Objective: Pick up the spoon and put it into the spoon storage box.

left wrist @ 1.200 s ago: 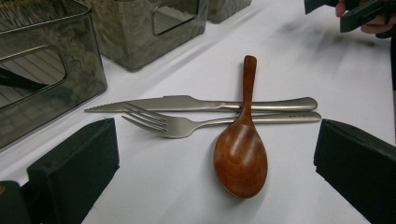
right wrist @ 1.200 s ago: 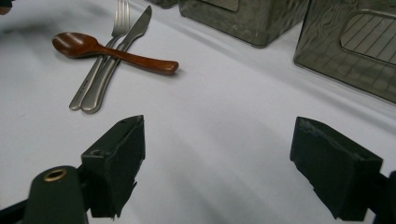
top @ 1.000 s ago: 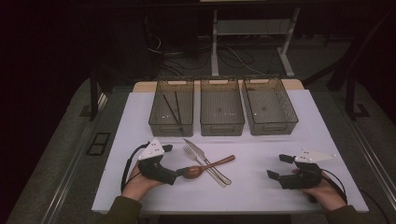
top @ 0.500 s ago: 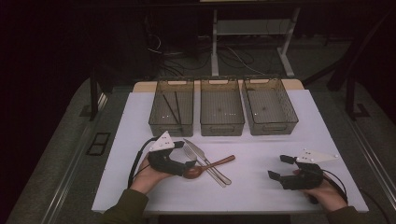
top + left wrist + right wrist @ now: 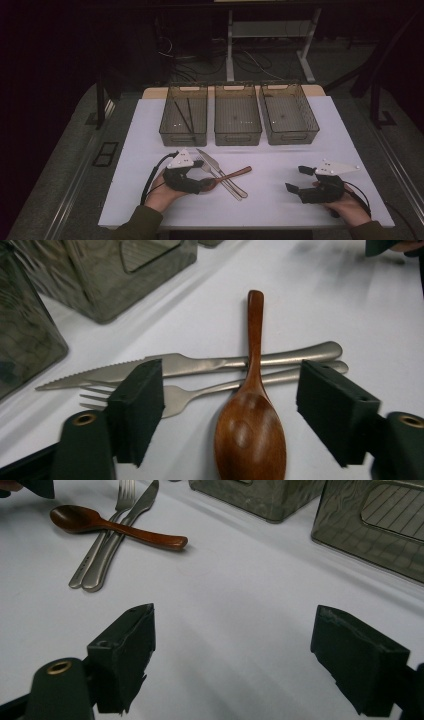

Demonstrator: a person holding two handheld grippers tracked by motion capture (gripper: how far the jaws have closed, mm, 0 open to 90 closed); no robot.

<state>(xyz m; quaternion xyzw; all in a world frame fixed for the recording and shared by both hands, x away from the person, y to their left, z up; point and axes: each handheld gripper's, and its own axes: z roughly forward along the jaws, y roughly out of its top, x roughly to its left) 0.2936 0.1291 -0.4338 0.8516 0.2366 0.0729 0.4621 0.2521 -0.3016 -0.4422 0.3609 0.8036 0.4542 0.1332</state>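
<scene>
Wooden spoon (image 5: 251,430) lies low and centre in the left gripper view, crossing fork (image 5: 200,392) and knife (image 5: 165,367), bowl between our left gripper's (image 5: 232,415) closing, not-yet-touching jaws, so we should pinch only the bowl, while the right gripper (image 5: 255,655) gapes empty.

spoon (image 5: 250,430) on fork (image 5: 200,392), knife (image 5: 200,364) | bins (image 5: 238,117) behind

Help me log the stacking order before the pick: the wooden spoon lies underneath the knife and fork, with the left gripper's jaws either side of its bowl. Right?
Not quite: the wooden spoon lies on top, its handle crossing over the knife and fork, as the left gripper view shows. The left gripper does straddle its bowl, not yet pressing it.
</scene>
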